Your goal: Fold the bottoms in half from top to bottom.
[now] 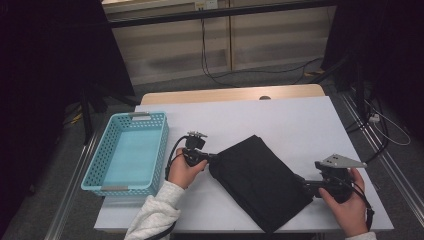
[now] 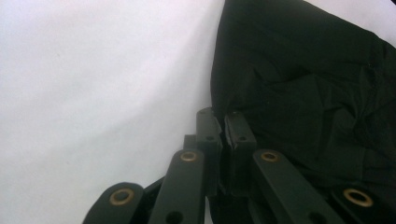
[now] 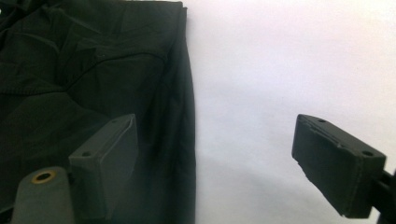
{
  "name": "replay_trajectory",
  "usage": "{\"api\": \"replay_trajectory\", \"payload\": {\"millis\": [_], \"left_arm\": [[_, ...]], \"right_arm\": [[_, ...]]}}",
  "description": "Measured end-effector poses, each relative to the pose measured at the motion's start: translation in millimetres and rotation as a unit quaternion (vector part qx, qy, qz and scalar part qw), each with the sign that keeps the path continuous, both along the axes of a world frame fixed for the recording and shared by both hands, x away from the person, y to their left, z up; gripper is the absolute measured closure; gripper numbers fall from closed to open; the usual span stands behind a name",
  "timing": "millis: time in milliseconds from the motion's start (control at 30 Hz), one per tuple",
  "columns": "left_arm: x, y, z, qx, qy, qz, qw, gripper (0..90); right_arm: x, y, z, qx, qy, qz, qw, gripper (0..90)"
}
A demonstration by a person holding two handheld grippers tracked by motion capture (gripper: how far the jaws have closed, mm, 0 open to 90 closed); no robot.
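Note:
A folded black cloth (image 1: 257, 180) lies slantwise on the white table (image 1: 280, 120). My left gripper (image 1: 212, 159) sits at the cloth's left corner. In the left gripper view its jaws (image 2: 223, 122) are pressed together on the edge of the cloth (image 2: 303, 84). My right gripper (image 1: 299, 181) points at the cloth's right edge from the lower right. In the right gripper view it (image 3: 215, 140) stands open: one pad is over the cloth (image 3: 93, 70), the other over bare table, and the cloth's edge runs between them.
A light blue plastic basket (image 1: 150, 116) with nothing in it stands at the table's left side, just left of my left hand. A wooden table edge (image 1: 230, 94) shows behind the white top. Cables lie on the floor beyond.

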State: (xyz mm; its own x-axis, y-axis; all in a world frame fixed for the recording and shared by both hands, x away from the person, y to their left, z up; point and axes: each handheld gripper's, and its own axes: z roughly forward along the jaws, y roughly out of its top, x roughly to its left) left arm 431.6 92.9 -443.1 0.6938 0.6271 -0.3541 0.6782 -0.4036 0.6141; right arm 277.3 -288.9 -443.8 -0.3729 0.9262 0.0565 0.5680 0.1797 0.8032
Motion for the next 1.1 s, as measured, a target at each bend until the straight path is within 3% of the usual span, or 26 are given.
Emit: {"api": "replay_trajectory", "payload": {"millis": [467,500,533,600,800,1067,1100], "left_arm": [[11.4,3.1,3.7,0.008,-0.005,0.01,0.9999,86.0],[10.5,3.5,2.5,0.007,-0.006,0.009,0.9999,85.9],[10.3,3.9,1.9,0.007,-0.005,0.011,0.9999,85.9],[10.3,4.4,1.1,0.005,-0.004,0.012,0.9999,85.8],[9.8,5.5,0.3,0.004,-0.003,0.011,0.9999,85.5],[9.4,4.8,0.4,0.005,-0.006,0.009,0.9999,85.2],[9.3,4.8,0.1,0.005,-0.007,0.009,0.9999,85.2]], "right_arm": [[2.5,11.3,-3.7,0.002,0.01,0.017,0.9998,14.5],[2.6,15.1,-3.4,0.005,0.009,0.024,0.9996,24.5],[2.4,17.0,-3.0,0.007,0.007,0.03,0.9995,27.9],[2.5,18.7,-2.7,0.01,0.007,0.033,0.9994,26.6],[1.5,28.5,0.5,0.017,0.012,0.061,0.9979,41.6],[3.4,37.3,-6.9,0.018,0.048,0.085,0.9951,47.9],[5.1,38.9,-11.4,0.017,0.067,0.087,0.9938,50.6]]}}
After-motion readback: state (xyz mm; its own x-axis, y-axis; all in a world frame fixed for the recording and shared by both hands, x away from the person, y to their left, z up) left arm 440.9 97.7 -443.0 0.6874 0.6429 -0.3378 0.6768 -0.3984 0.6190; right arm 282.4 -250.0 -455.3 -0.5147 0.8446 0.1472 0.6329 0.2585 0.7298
